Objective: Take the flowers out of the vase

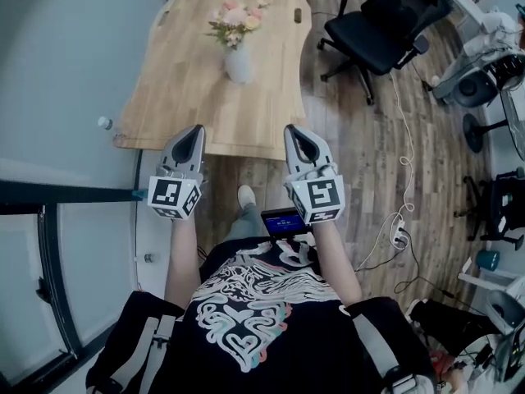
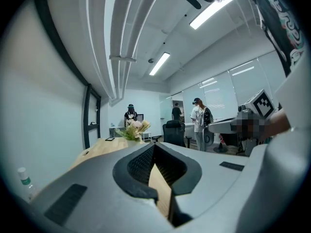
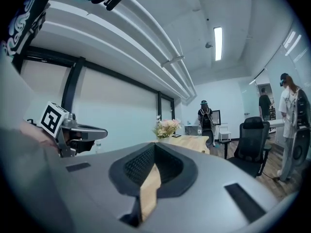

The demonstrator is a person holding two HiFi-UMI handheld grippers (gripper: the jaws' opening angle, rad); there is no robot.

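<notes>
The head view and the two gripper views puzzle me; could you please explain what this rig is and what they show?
No robot here: a person holds a two-jaw gripper in each hand. The head view comes from a camera on the person's head, looking down at the left gripper and right gripper. The other two pictures come from cameras riding on each gripper, looking along its jaws. Both pairs of jaws are shut and hold nothing. Ahead, on the wooden table, a white vase holds the flowers; neither gripper touches them. A black office chair stands beside the table.
</notes>
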